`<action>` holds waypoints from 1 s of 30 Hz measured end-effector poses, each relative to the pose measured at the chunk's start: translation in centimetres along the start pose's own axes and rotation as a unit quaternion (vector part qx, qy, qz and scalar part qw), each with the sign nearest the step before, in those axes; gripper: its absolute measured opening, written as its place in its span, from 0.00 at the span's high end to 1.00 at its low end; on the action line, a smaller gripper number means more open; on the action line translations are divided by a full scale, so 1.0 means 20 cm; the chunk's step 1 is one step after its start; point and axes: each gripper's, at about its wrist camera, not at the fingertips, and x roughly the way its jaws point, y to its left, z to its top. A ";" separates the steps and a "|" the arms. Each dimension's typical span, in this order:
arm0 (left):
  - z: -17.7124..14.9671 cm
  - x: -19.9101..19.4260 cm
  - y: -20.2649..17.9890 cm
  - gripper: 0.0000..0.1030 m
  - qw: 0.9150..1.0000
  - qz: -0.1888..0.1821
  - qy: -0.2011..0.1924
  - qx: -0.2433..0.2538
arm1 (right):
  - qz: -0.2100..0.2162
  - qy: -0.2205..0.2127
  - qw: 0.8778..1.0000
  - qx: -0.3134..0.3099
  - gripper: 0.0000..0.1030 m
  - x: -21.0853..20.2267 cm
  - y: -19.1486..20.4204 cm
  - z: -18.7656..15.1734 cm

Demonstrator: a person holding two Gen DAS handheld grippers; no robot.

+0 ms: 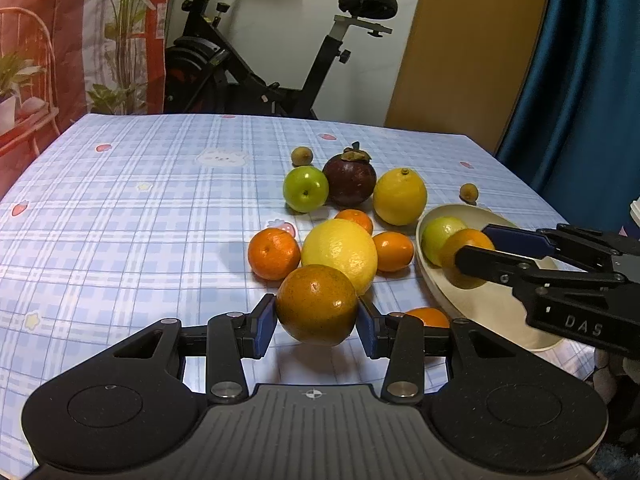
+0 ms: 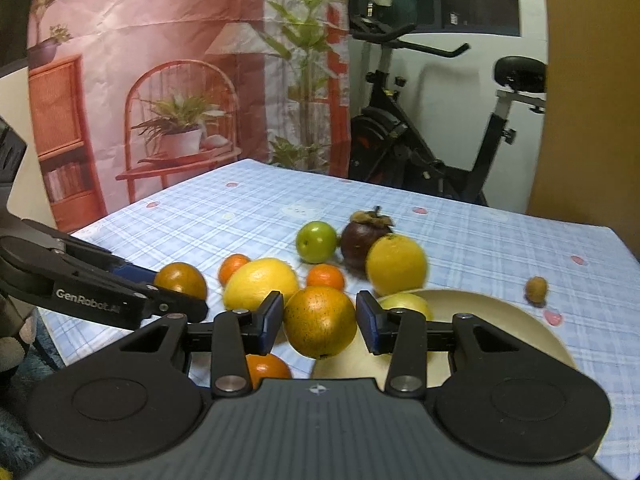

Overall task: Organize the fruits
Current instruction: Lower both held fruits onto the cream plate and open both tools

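- The left gripper [image 1: 317,322] pinches a brownish orange [image 1: 316,304] between its blue pads, clear of the checked tablecloth [image 1: 120,208]; the right wrist view shows the same fruit only as a partly hidden round shape behind that gripper's black arm.
- Left of centre in the left wrist view, a mandarin [image 1: 273,253] lies against a large yellow citrus [image 1: 340,254], with a small orange fruit [image 1: 394,251] at that citrus's right side.
- Farther back stand a green apple [image 1: 306,189], a dark mangosteen [image 1: 349,180] and a lemon [image 1: 400,196], close together.
- A small brown fruit [image 1: 301,155] behind the apple appears in the left wrist view only.
- The cream plate [image 1: 480,304] sits at the right; a pale green fruit [image 1: 438,236] lies on it.
- The right gripper [image 2: 320,322] is clamped on a second speckled orange [image 2: 320,321], held above the plate's near-left rim [image 2: 500,312].
- Another mandarin [image 2: 267,368] beneath that gripper shows plainly in the right wrist view; the left wrist view gives only its top.
- A lone brown fruit [image 2: 536,289] lies on the cloth beyond the plate.
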 end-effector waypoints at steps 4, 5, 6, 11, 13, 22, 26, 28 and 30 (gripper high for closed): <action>0.02 0.00 -0.03 0.56 1.000 -0.003 -0.004 0.013 | -0.020 0.013 0.999 0.033 0.59 -0.02 -0.08 -0.03; 0.03 0.00 -0.04 0.56 1.000 -0.004 -0.005 0.018 | -0.025 0.016 0.999 0.040 0.59 -0.02 -0.10 -0.04; 0.04 0.00 -0.06 0.56 1.000 -0.006 -0.006 0.024 | -0.030 0.020 0.998 0.048 0.59 -0.03 -0.12 -0.05; 0.09 0.01 -0.17 0.56 0.998 -0.020 -0.015 0.064 | -0.057 0.034 0.995 0.068 0.59 -0.02 -0.19 -0.07; 0.12 0.04 -0.22 0.56 0.996 -0.031 -0.014 0.078 | -0.066 0.035 0.994 0.076 0.59 -0.02 -0.22 -0.08; 0.16 0.20 -0.42 0.56 0.987 -0.063 0.001 0.147 | -0.094 0.022 0.985 0.145 0.59 -0.06 -0.41 -0.12; 0.16 0.29 -0.48 0.56 0.983 -0.069 0.013 0.171 | -0.101 0.016 0.980 0.170 0.59 -0.06 -0.48 -0.11; 0.15 0.31 -0.50 0.56 0.981 -0.070 0.019 0.179 | -0.100 0.015 0.980 0.172 0.59 -0.04 -0.50 -0.10; 0.13 0.34 -0.52 0.56 0.980 -0.070 0.025 0.186 | -0.098 0.016 0.981 0.168 0.59 -0.01 -0.52 -0.07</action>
